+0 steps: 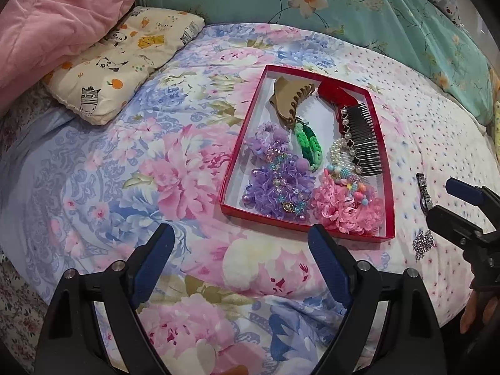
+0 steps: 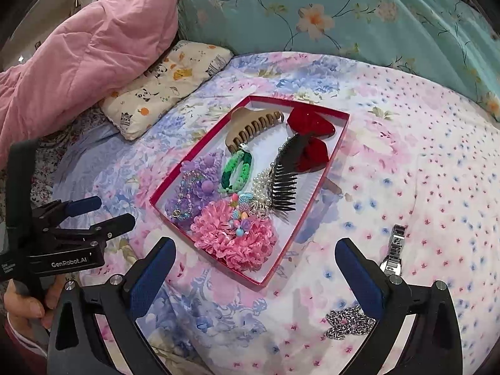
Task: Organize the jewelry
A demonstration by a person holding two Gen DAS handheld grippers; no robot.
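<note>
A shallow red box (image 1: pixel 240 137) (image 2: pixel 336 153) lies on the floral bedspread. It holds a tan claw clip (image 1: pixel 290 100), purple scrunchies (image 1: pixel 275 175), a green chain (image 1: pixel 307 145), a pink scrunchie (image 2: pixel 234 240), a black comb (image 2: pixel 284 187), a red bow (image 2: pixel 309 134) and pearl and bead pieces. A silver watch (image 2: pixel 394 250) and a silver chain (image 2: pixel 350 325) lie on the bed to the right of the box. My left gripper (image 1: pixel 242 250) is open and empty in front of the box. My right gripper (image 2: pixel 254 259) is open and empty, with the chain by its right finger.
A pink quilt (image 1: pixel 53 15) and a small animal-print pillow (image 1: pixel 125 62) lie at the back left. A teal floral pillow (image 1: pixel 343 3) runs along the back. The right gripper shows at the right edge of the left wrist view (image 1: pixel 462 206).
</note>
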